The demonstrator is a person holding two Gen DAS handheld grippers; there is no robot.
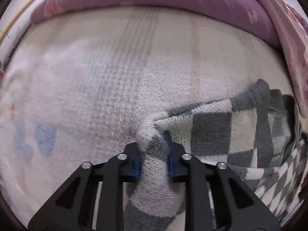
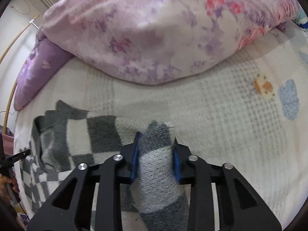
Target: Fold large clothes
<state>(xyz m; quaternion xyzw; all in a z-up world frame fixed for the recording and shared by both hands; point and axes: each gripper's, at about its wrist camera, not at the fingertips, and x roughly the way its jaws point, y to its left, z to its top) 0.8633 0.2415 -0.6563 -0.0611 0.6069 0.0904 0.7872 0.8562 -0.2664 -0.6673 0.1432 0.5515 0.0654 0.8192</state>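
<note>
**Both grippers clamp bunches of a checkered knit over the bed**

Much of the checkered knit garment (image 1: 221, 134) is cut off: its lower part runs out of frame beneath both tools, so its full shape cannot be made out. Motion blur softens the bed cover's pattern in the left wrist view.

The left gripper (image 1: 154, 154) points forward and down at the bed, its blue pads closed on a bunched fold of grey-and-white knit; the rest of the cloth trails off to its right. The right gripper (image 2: 156, 157) is likewise clamped on a bunch of the same garment (image 2: 80, 140), with the fabric spreading away to its left across the bed.

Underneath lies a pale, fuzzy bed cover (image 2: 221, 119) with faint blue and orange motifs. A floral pink-and-purple quilt (image 2: 154, 34) is heaped at the far side, beside a purple pillow (image 2: 40, 65).
</note>
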